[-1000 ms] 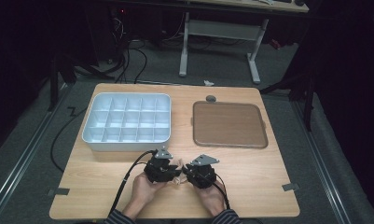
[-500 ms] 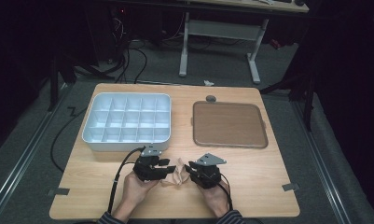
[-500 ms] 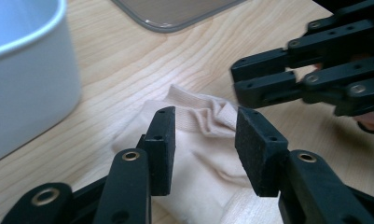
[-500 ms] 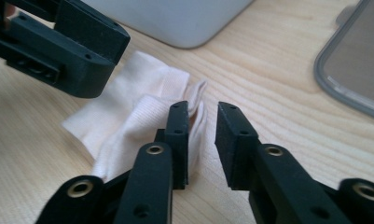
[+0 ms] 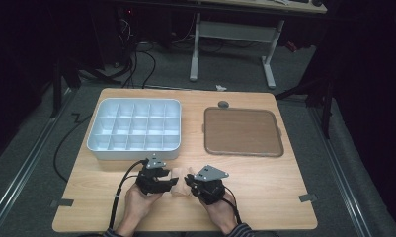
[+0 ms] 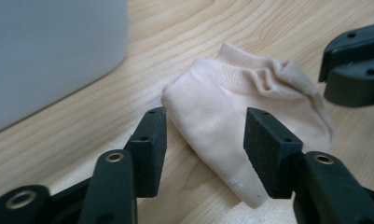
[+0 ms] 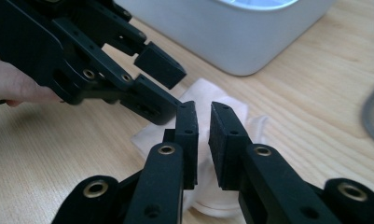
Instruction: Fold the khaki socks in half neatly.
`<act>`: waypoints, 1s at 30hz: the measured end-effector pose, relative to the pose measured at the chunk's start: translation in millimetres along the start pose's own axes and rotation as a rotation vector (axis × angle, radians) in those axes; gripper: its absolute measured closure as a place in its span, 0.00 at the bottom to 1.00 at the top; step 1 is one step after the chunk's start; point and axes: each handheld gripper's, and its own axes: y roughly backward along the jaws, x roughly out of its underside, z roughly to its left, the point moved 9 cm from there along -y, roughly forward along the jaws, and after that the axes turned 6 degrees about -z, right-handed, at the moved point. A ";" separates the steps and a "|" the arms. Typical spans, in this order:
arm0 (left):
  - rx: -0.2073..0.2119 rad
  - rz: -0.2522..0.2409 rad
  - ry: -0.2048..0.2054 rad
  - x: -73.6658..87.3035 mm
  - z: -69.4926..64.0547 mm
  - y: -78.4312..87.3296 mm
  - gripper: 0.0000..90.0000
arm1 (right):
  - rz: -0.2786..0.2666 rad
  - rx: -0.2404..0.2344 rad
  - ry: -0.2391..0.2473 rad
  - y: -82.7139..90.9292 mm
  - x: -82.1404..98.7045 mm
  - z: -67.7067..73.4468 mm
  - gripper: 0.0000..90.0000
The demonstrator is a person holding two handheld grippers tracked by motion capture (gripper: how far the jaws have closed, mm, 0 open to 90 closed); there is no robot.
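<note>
Lying crumpled on the wooden tabletop (image 5: 264, 197) near its front edge, a pale pink sock (image 6: 231, 107) is seen between the two grippers, just in front of the white compartment tray (image 5: 134, 129). The left gripper (image 6: 205, 140) is held low over the sock's narrow end; its jaws have just been opening and now stand apart, one on each side of the fabric, with neither pad pressed on it. In the right gripper view, the right gripper (image 7: 203, 135) is pointed at the sock from the other side; its jaws have just been closing and are nearly together, a thin gap remaining between the pads, and whether any fabric is pinched there cannot be told. In the high view both grippers are held by the person's hands, tips turned toward each other over the sock. A brown flat tray (image 5: 242, 131) is set well apart on the right half of the tabletop, beside the white tray.
</note>
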 end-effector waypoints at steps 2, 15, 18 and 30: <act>-0.002 0.005 -0.002 2.3 -1.9 -3.4 0.53 | 0.017 0.000 0.006 -5.5 3.6 2.4 0.91; -0.040 0.038 0.014 11.6 -6.2 -14.4 0.51 | 0.111 0.076 0.020 -15.4 35.3 -14.2 0.90; -0.042 0.033 0.025 11.7 -8.4 -15.9 0.51 | 0.117 0.086 0.019 -15.6 39.2 -16.3 0.90; -0.053 0.031 0.020 12.7 -9.0 -16.0 0.50 | 0.113 0.084 0.013 -16.1 45.8 -20.0 0.88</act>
